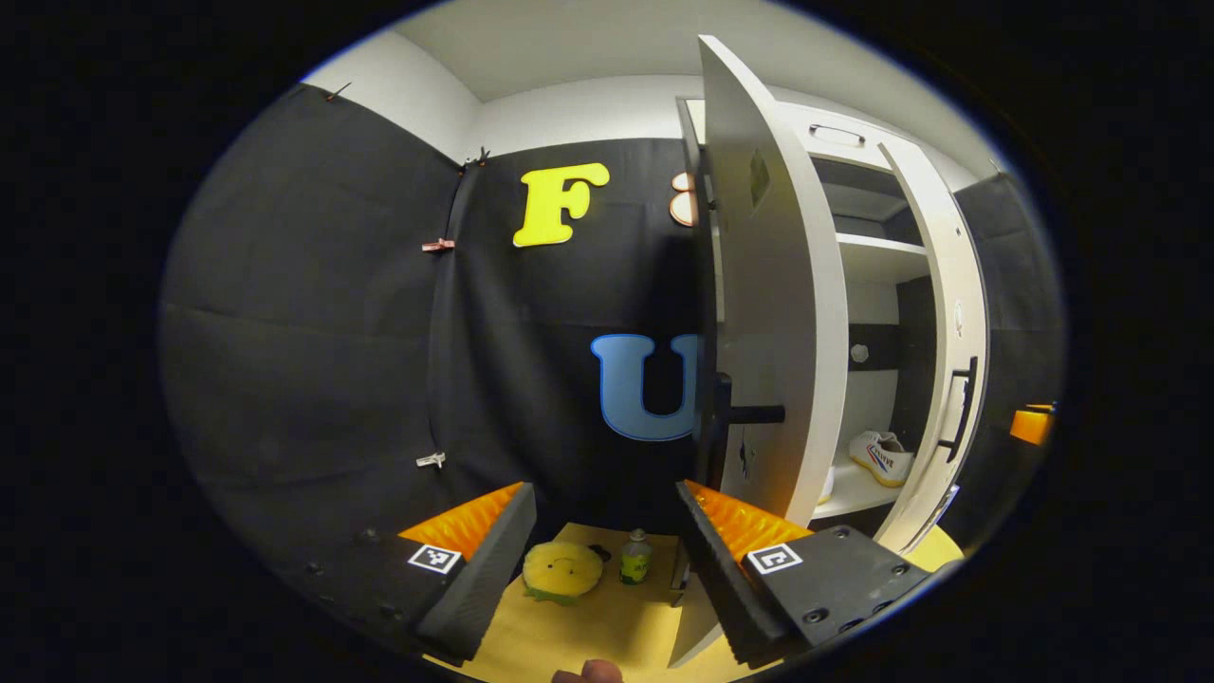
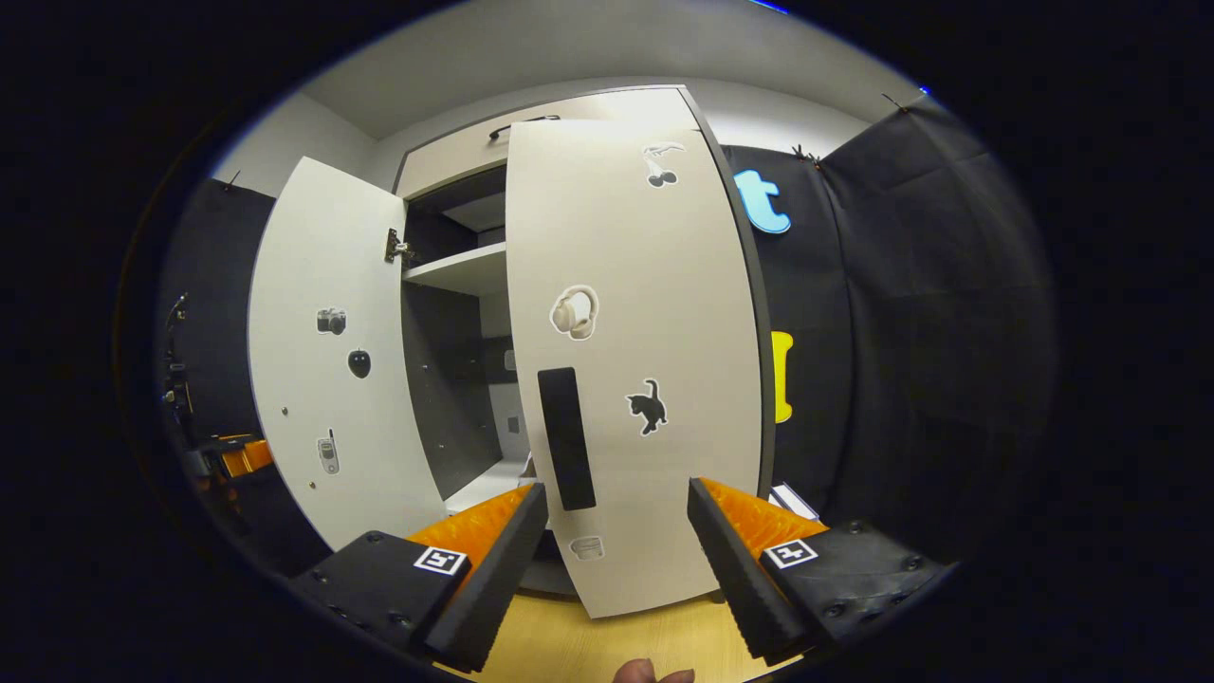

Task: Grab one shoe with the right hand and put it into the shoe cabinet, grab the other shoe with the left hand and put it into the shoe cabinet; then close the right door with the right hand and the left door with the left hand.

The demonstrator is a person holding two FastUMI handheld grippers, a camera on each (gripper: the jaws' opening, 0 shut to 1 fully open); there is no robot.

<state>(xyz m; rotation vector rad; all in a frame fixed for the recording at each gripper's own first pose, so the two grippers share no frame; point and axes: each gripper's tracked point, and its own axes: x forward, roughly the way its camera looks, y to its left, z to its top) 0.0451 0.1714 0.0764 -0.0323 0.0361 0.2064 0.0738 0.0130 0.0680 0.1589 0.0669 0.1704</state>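
Apparently the shoe part of the task is done or nearly so: in the left gripper view a white shoe (image 1: 882, 457) lies on a low shelf (image 1: 849, 493) inside the shoe cabinet (image 1: 858, 138), and next to it, at the edge of the left door (image 1: 773, 313), a pale sliver may be the second shoe, though too little shows to be sure. What remains, by my judgement, is both doors. In the right gripper view the right door (image 2: 645, 379) stands partly swung and faces the camera, its dark handle (image 2: 566, 438) upright just above the gap between the fingers, so closing it looks like the step in hand; the left door stands wide open, edge-on in the left gripper view, with its own handle (image 1: 749, 414) jutting out sideways. The visible shoe lies flat on its sole, its long axis running across the shelf roughly along the cabinet's width, one end towards the right door; I cannot tell toe from heel with confidence. The left gripper (image 1: 607, 545) is released, jaws spread with nothing between them, hanging over a yellow floor where a round yellow plush toy (image 1: 562, 571) and a small bottle (image 1: 635, 558) sit. The right gripper (image 2: 616, 560) is likewise released and holds nothing, near the right door but not touching it as far as I can see.
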